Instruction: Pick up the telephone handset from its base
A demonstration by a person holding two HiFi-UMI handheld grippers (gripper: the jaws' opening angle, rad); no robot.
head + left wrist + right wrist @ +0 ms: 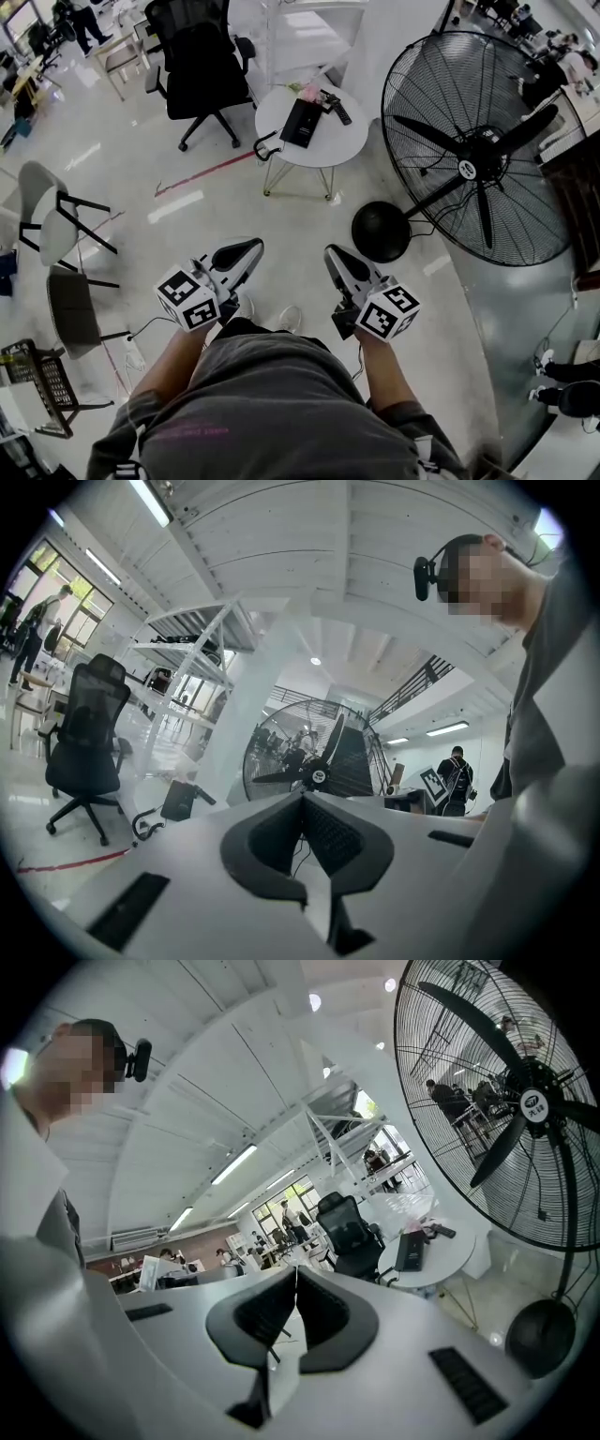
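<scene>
The small round white table (349, 142) stands well ahead of you. The flat black telephone (301, 122) lies on its left part, with its long axis running away from you. Your left gripper (251, 247) and right gripper (334, 255) are both clenched on nothing, about equally far off.

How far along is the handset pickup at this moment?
Done: nothing; the telephone sits on the round white table, apparently well out of reach. In hand: nothing; the left hand-held gripper and right hand-held gripper are both shut and empty. Left: walk over, open a gripper, make the pickup.
</scene>
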